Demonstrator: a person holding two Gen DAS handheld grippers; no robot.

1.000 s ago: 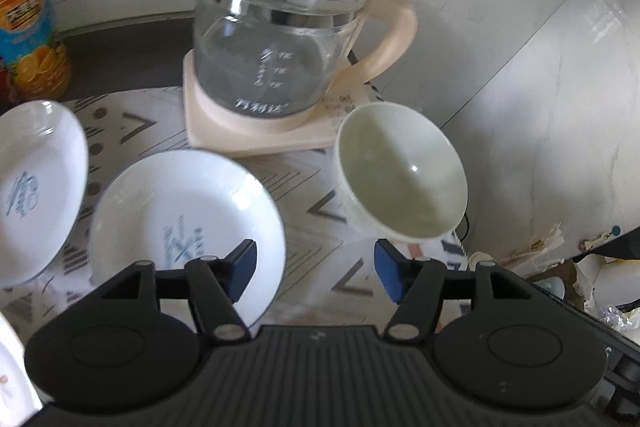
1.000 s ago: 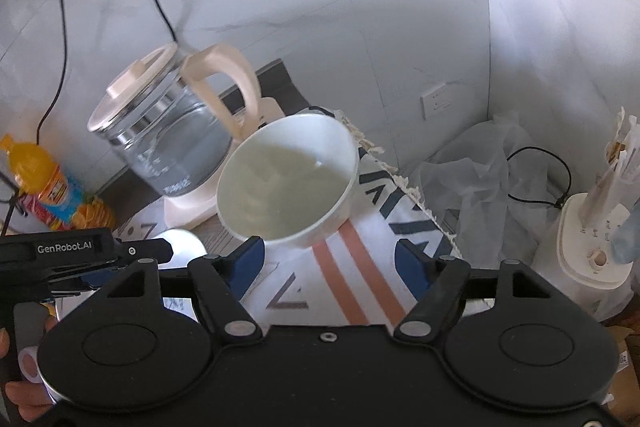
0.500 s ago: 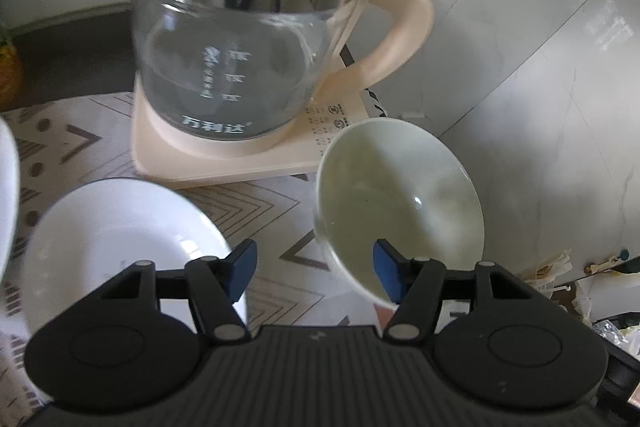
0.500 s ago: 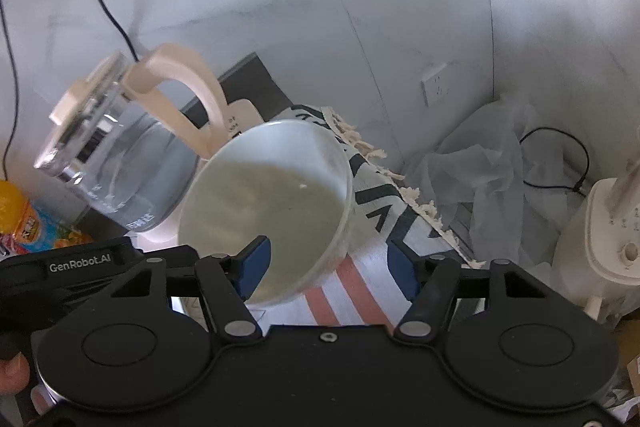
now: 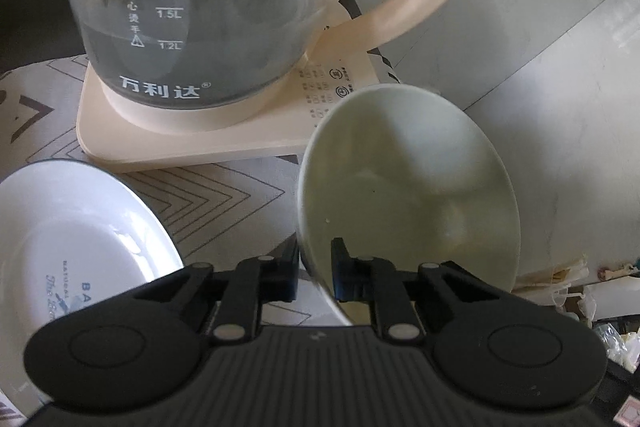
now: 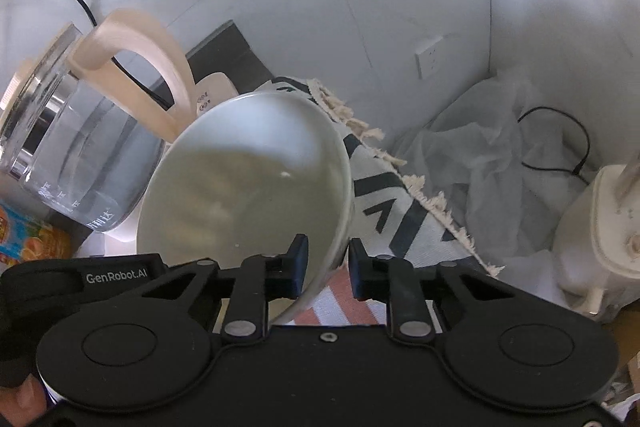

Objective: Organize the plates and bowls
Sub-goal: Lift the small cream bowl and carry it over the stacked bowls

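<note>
**Bowl pinched at rim by both grippers, kettle close by**

Risks, L to R:
- plate (image 5: 60,235) lies near the bowl's left on the patterned mat (image 5: 240,195). A sideways swing could clip it and chip both.
- glass kettle (image 5: 192,7) stands on its base (image 5: 192,143), w/ the handle just beside the bowl's far rim. A lift tipped fwd could knock it.
- bowl (image 5: 408,195) looks tilted. Left gripper (image 5: 316,273) has its jaws clamped on the near-left rim, one pad inside, one outside. That's a thin glazed edge, so a slip is likely if the pull is uneven.
- right gripper (image 6: 326,265) has its jaws closing w/ the bowl wall between them. Can't tell if the pads press yet. Lifting before it bites would put the whole load on the left pinch and the bowl could twist out.
- mat's fringed edge is near the bowl's right. A dropped bowl may roll off the worktop.

Count, L to R: juice bottle (image 6: 28,239) x1, plate x1, kettle x1, base x1, bowl x1, grippers x2, wall socket (image 6: 430,61) x1.
</note>
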